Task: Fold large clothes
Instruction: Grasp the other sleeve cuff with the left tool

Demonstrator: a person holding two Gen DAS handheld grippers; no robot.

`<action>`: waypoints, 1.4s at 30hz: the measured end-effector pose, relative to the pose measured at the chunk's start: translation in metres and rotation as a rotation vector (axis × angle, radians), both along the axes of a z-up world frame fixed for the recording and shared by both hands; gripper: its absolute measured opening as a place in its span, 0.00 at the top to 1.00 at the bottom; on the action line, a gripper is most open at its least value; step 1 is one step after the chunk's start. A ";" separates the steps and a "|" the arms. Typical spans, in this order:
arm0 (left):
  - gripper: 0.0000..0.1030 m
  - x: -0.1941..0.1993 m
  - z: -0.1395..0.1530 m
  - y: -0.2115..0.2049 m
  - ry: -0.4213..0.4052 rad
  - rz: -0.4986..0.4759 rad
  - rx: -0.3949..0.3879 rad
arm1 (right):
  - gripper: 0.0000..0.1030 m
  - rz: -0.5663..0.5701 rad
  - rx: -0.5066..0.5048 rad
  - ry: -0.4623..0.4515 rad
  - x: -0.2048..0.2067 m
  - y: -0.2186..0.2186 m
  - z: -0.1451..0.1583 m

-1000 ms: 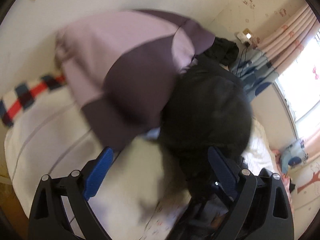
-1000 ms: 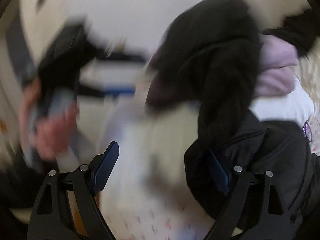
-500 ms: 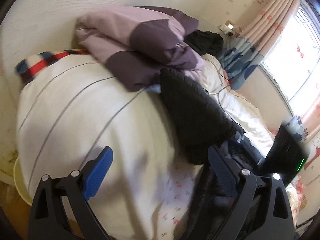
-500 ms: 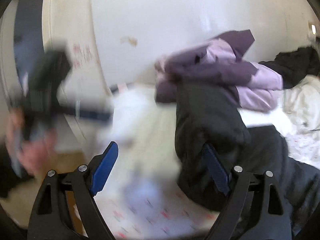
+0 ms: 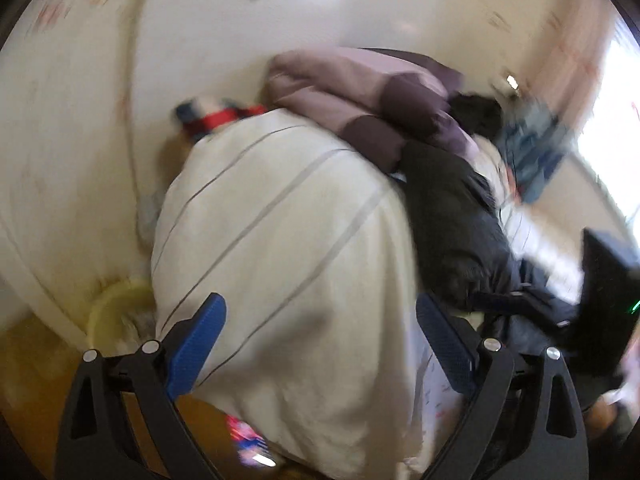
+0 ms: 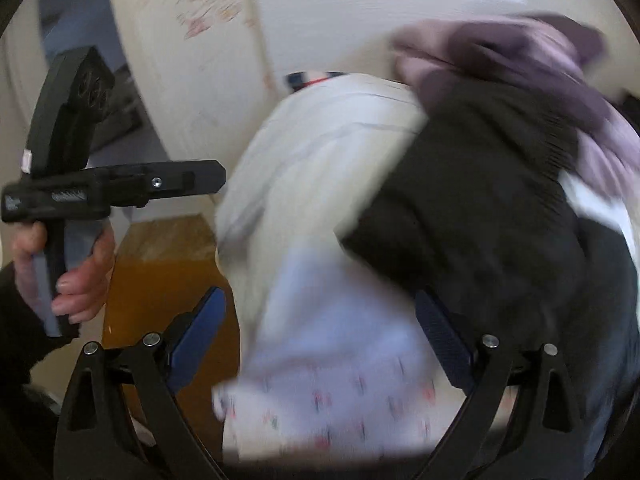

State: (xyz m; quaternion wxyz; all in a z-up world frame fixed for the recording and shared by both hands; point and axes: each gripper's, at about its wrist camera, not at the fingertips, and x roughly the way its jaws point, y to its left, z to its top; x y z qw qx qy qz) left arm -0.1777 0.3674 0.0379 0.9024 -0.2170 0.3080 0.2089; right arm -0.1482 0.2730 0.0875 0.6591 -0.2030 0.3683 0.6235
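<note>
Since a second ago both garments have left the air: the purple jacket (image 5: 360, 92) and the black jacket (image 5: 452, 216), blurred and bunched close to both tools then, now lie on the bed (image 5: 280, 240). Both views have swung toward the bed's near corner and the wooden floor (image 6: 160, 264).

Left tool (image 5: 320, 340): its blue fingers (image 5: 196, 340) stand wide apart with nothing between them, above the cream striped quilt (image 5: 260, 208). Ahead of it and to the right lies the black jacket, and beyond that, against the wall, the purple jacket is heaped.

Right tool (image 6: 320, 344): its jaws have just been opening and stand wide, empty, over a white sheet with small printed marks (image 6: 340, 400). Black jacket cloth lies just ahead of its right finger (image 6: 440, 340); whether they touch cannot be told through the blur. Left of this tool, a hand (image 6: 76, 272) grips the left tool's handle.
</note>
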 end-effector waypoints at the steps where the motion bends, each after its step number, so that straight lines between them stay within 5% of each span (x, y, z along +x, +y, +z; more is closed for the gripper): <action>1: 0.11 0.008 0.003 -0.017 0.007 -0.018 0.074 | 0.11 -0.030 0.013 0.022 0.003 -0.018 0.001; 4: 0.11 0.024 0.007 -0.054 0.015 -0.025 0.297 | 0.11 -0.163 0.082 0.142 0.016 -0.093 -0.001; 6: 0.11 0.043 0.007 -0.091 0.043 -0.022 0.551 | 0.11 -0.239 0.129 0.200 0.019 -0.137 -0.003; 8: 0.11 0.059 0.005 -0.118 0.067 -0.052 0.723 | 0.11 -0.314 0.178 0.252 0.021 -0.179 -0.008; 13: 0.11 0.099 -0.008 -0.151 0.141 -0.192 0.929 | 0.11 -0.446 0.273 0.330 0.026 -0.262 -0.010; 20: 0.11 0.152 -0.013 -0.132 0.222 -0.265 0.793 | 0.11 -0.460 0.342 0.351 0.024 -0.294 -0.012; 21: 0.18 0.156 -0.013 -0.126 0.220 -0.252 0.773 | 0.11 -0.454 0.345 0.355 0.026 -0.295 -0.013; 25: 0.80 0.154 0.001 -0.091 0.150 -0.241 0.528 | 0.11 -0.449 0.330 0.358 0.024 -0.297 -0.022; 27: 0.91 0.152 0.007 -0.077 0.119 -0.203 0.439 | 0.11 -0.454 0.333 0.368 0.025 -0.296 -0.025; 32: 0.94 0.149 0.045 -0.062 -0.006 -0.203 0.260 | 0.11 -0.472 0.338 0.347 0.024 -0.298 -0.025; 42: 0.95 0.231 0.199 -0.170 -0.273 -0.430 0.264 | 0.11 -0.614 0.477 0.296 0.047 -0.354 0.012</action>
